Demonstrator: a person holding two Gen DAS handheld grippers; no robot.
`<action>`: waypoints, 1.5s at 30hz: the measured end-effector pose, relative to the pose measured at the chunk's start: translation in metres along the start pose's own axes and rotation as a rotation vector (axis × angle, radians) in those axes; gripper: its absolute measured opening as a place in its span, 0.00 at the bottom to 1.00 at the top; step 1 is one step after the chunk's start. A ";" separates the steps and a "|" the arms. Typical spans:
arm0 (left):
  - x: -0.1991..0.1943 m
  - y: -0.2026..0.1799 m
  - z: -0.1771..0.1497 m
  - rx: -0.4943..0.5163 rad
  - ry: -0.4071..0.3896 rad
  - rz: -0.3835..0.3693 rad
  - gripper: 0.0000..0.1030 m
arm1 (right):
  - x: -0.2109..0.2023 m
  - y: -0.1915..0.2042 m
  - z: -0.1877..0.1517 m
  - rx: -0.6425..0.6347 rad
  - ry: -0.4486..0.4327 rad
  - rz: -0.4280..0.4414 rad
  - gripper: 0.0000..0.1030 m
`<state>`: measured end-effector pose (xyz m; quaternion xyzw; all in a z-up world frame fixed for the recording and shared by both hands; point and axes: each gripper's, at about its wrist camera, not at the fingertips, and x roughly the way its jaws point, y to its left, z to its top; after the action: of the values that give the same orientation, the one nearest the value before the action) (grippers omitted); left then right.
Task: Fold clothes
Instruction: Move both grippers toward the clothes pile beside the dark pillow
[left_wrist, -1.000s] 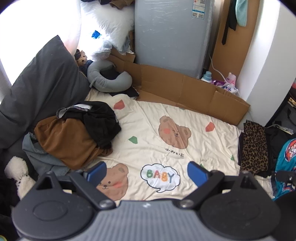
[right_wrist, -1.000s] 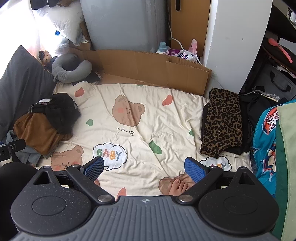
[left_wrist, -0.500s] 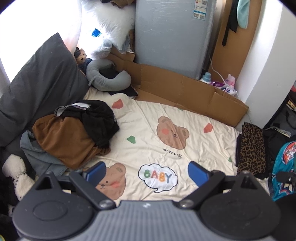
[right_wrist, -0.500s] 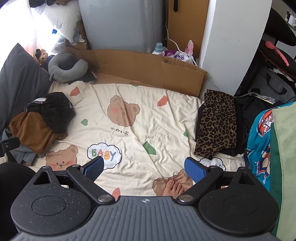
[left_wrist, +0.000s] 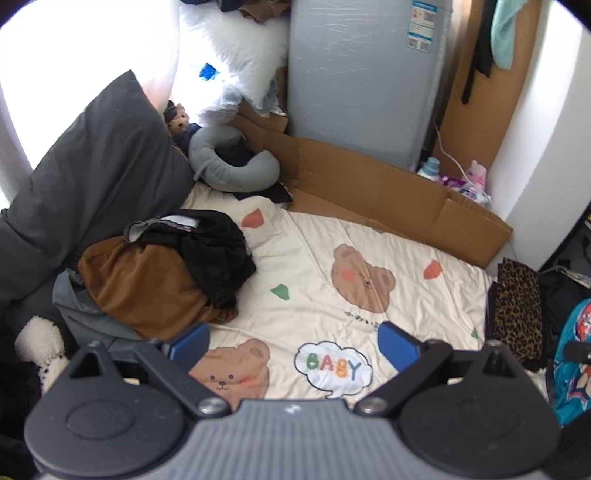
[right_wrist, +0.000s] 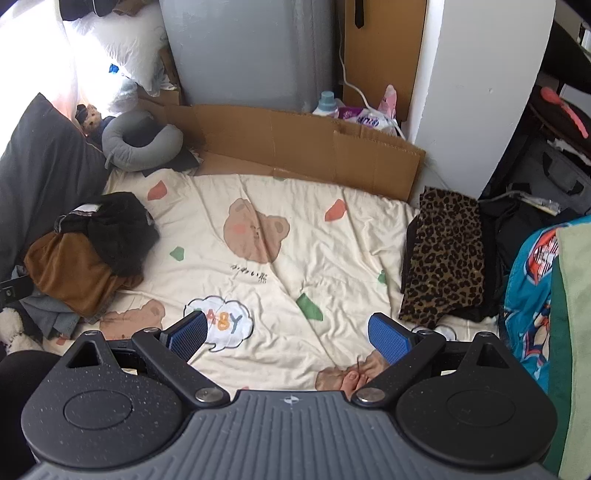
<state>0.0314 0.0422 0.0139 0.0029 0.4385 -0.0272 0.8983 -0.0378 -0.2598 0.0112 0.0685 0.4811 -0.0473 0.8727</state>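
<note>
Left gripper (left_wrist: 293, 341) and right gripper (right_wrist: 288, 332): both spread wide, empty, hovering over cream bear-print blanket (left_wrist: 332, 295). Unfolded heap of brown and black clothes (left_wrist: 162, 269) at left. Folded leopard-print garment (right_wrist: 447, 254) at right edge, likely done. Bare middle: probable folding space.

Grey garment (left_wrist: 79, 308) lies mostly buried, perhaps jeans, under brown one (left_wrist: 147, 284).

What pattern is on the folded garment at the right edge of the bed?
Leopard print, tan with black spots; clearest in the right wrist view.
</note>
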 end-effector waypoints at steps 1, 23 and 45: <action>0.000 0.005 0.002 -0.013 -0.006 -0.003 0.96 | 0.001 0.001 0.002 -0.003 -0.006 0.004 0.95; 0.054 0.066 0.038 -0.091 -0.085 0.043 0.95 | 0.049 0.019 0.047 -0.009 -0.136 0.092 0.95; 0.135 0.112 0.060 -0.154 -0.143 0.065 0.86 | 0.133 0.051 0.092 -0.068 -0.120 0.222 0.95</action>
<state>0.1673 0.1459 -0.0571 -0.0538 0.3737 0.0357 0.9253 0.1168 -0.2272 -0.0488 0.0886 0.4190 0.0617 0.9015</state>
